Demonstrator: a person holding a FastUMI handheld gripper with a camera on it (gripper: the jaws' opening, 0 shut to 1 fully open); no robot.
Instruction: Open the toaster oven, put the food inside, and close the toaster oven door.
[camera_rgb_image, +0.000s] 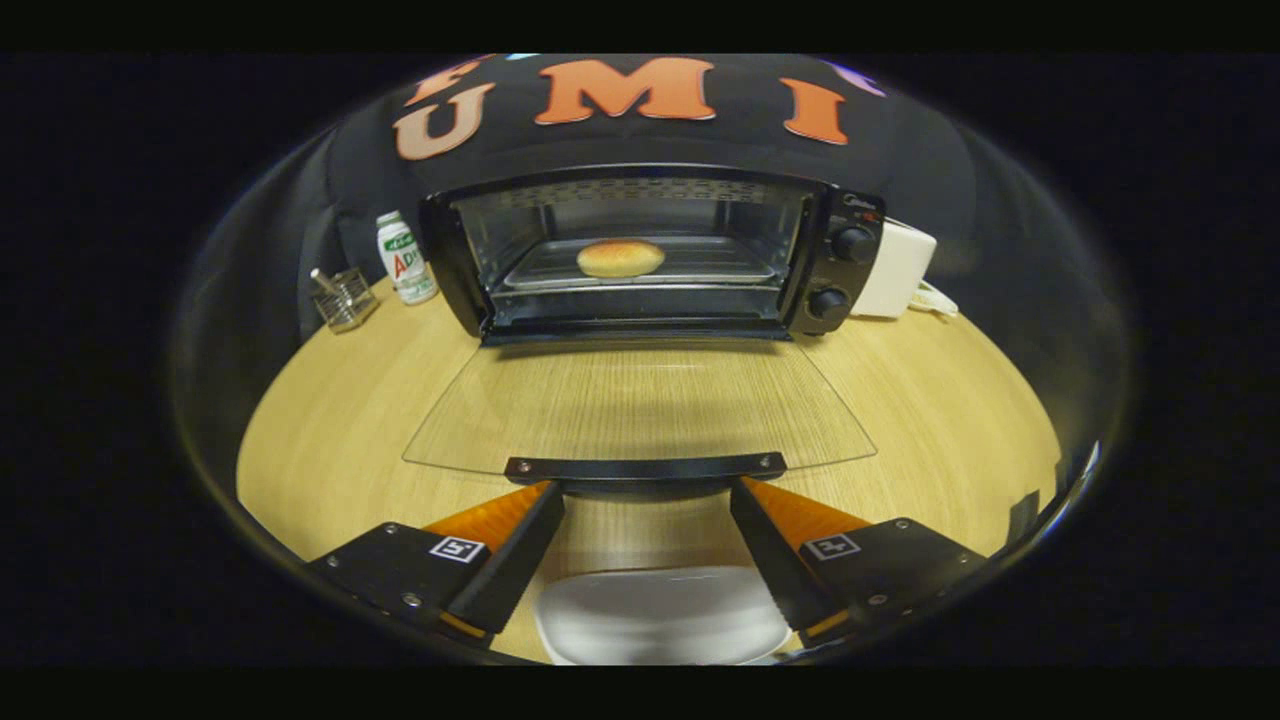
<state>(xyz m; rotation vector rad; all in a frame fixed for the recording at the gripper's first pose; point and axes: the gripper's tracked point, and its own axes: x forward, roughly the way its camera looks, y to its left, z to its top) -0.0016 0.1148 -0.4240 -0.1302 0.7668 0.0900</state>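
Note:
A black toaster oven (650, 255) stands at the back of the wooden table with its glass door (640, 405) folded down flat toward me. A round golden bun (620, 258) lies on the metal tray (720, 262) inside the oven. The door's black handle bar (645, 468) runs just ahead of my fingertips. My gripper (645, 495) is open, its fingers spread about as wide as the handle, with nothing held between them.
A white plate (660, 615) lies on the table under and between my fingers. Left of the oven stand a white bottle (405, 260) and a small clear holder (345, 298). A white box (895, 268) with a cord sits to the oven's right.

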